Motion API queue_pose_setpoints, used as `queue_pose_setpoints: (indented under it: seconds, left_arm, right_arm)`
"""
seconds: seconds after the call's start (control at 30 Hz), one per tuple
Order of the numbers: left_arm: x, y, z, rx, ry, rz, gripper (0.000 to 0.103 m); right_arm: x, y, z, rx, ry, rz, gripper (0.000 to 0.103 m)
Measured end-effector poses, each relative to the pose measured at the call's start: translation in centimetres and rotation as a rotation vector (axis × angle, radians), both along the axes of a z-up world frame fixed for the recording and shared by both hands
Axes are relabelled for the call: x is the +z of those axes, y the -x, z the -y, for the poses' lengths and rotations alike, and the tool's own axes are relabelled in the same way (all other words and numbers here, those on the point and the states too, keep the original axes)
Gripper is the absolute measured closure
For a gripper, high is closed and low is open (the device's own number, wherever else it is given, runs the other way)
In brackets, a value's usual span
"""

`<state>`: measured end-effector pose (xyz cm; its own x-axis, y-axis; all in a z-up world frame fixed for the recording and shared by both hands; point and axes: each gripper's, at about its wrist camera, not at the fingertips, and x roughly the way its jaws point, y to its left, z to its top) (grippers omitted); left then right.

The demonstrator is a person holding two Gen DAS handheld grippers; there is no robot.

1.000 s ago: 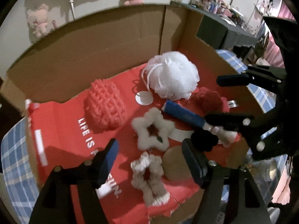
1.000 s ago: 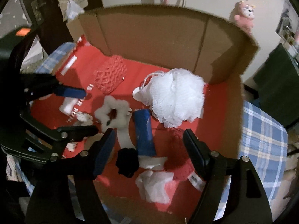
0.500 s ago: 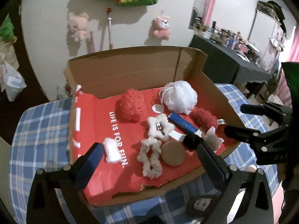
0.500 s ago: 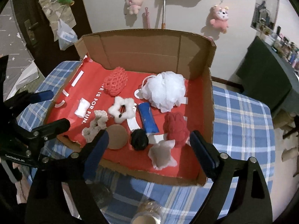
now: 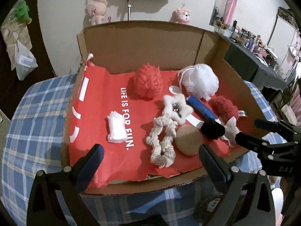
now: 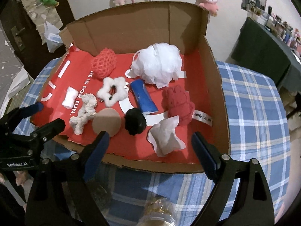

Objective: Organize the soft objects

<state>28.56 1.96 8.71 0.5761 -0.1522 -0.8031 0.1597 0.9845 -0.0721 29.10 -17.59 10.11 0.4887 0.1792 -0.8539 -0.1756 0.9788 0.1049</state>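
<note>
Both grippers spread wide, nothing between the jaws: left gripper and right gripper hang over the near edge of the shallow cardboard box with red printed liner, which sits on the blue plaid-covered counter. All soft items are inside the box.

Left to right, handling guesses:
- small white rolled cloth: light, squashy; pinch across the short side.
- coral knitted mesh pouf, back of box: springy, open weave could snag a finger; squeeze the bulk.
- cream ruffled scrunchie: floppy, will dangle; grab one loop.
- white fluffy star-shaped hair clip: soft fur, looks like a hard clip inside; take across an arm.
- tan round flat puff: thin, lies flat, hardest pick; go for the edge.
- black fuzzy ball: small, compressible; straddle the centre.
- blue cylinder: looks firmest; grip across the width.
- white mesh bath pouf: bulky, near weightless; bite deep, or take its cord loop.
- dark red knitted plush with label: soft, squeeze mid-body.
- white crumpled cloth packet: nearest the right gripper, limp; pinch the middle.
</note>
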Motion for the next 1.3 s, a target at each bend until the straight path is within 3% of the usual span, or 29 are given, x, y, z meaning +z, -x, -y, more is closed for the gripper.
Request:
queue_pose_setpoints:
  seconds: [0.33,0.5,1.0,1.3]
  left_arm:
    - [-0.9,-0.7,-0.4,0.032,-0.002,-0.034,0.000]
    - [-1.7,-1.3,-0.3,0.038,-0.004,-0.095,0.000]
    - [-1.8,-0.9,0.5,0.026,-0.066,-0.069,0.001]
    - [-1.8,-1.1,-0.1,0.059,-0.038,-0.074,0.001]
  right_arm:
    - [-1.6,-0.3,0.1,-0.024,-0.015,-0.023,0.014]
    - [-2.0,-0.4,0.2,-0.025,-0.003,-0.039,0.014]
    - [-2.5,-0.5,-0.1,-0.024,0.022,-0.062,0.014]
    - [-2.4,-0.4,0.1,-0.034,0.016,-0.059,0.014]
